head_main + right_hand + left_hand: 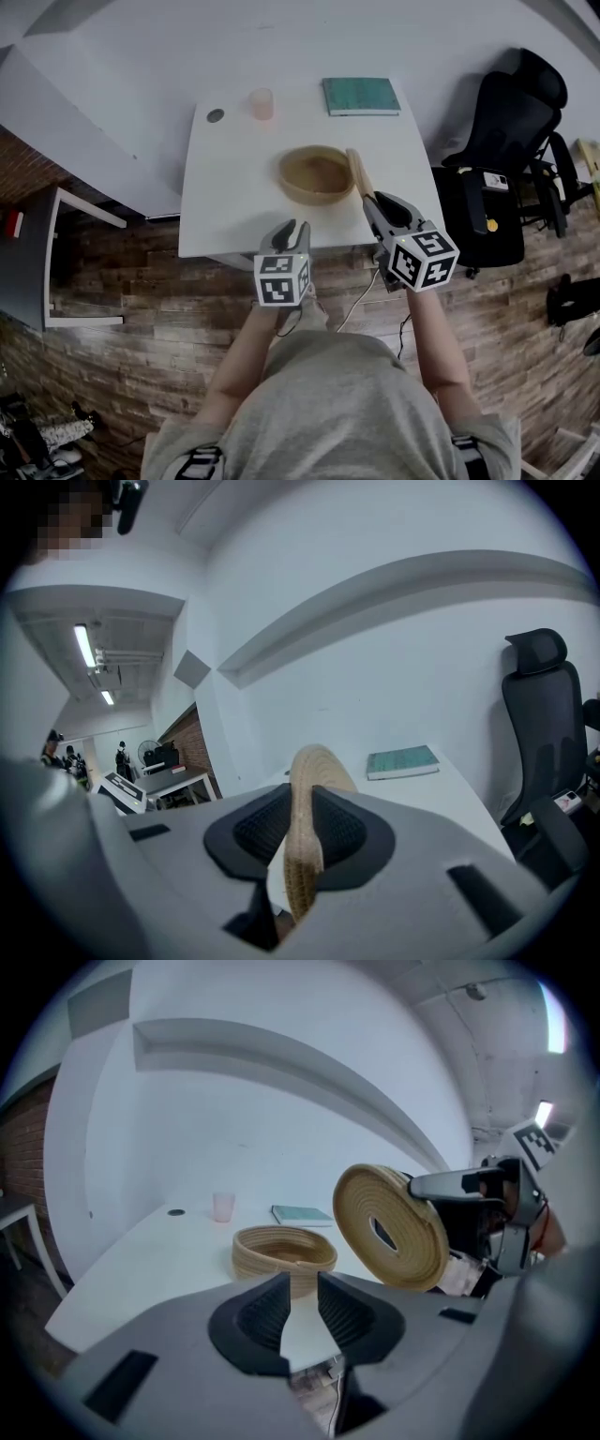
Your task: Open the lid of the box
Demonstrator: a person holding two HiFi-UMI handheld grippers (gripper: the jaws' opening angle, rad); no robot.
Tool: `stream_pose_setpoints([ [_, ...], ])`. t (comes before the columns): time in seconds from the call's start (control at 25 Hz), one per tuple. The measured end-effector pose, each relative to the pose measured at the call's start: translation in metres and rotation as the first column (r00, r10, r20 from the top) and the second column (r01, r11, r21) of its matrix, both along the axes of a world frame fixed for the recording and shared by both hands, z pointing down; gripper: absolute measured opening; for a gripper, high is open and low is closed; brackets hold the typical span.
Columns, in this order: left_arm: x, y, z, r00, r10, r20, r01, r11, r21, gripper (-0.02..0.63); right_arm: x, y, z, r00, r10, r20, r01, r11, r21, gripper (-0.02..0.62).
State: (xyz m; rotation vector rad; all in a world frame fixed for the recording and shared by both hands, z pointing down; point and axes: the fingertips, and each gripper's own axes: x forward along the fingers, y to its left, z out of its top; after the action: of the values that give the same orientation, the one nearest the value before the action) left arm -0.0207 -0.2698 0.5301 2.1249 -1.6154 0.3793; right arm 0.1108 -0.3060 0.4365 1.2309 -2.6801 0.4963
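Observation:
A round woven box [317,174] stands open-topped on the white table [225,197]; in the left gripper view the box [284,1251] lies just ahead. Its flat woven lid [359,174] is off the box, held on edge at the box's right side. My right gripper [373,201] is shut on the lid's rim [314,771], which runs between both pads. From the left gripper view the lid [392,1227] shows its spiral face, tilted. My left gripper [292,229] hovers at the table's near edge, its jaws [300,1302] a little apart with nothing between them.
A teal book [361,96] lies at the table's far right, a pink cup [262,103] and a small dark disc [216,115] at the far left. A black office chair [511,122] and a black case [487,220] stand right of the table. A wall is behind.

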Motion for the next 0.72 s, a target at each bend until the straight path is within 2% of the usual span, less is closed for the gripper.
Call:
stream_pose_setpoints([
  [0.28, 0.017, 0.048, -0.019, 0.999, -0.043, -0.006, 0.044, 0.997, 0.06, 0.04, 0.023, 0.058, -0.004, 0.999, 0.001, 0.037, -0.001, 1.0, 0.01, 0.075],
  [0.72, 0.044, 0.12, -0.031, 0.998, -0.035, -0.044, 0.037, 0.997, 0.066, 0.017, 0.048, 0.14, -0.001, 0.998, -0.007, 0.066, 0.005, 1.0, 0.022, 0.075],
])
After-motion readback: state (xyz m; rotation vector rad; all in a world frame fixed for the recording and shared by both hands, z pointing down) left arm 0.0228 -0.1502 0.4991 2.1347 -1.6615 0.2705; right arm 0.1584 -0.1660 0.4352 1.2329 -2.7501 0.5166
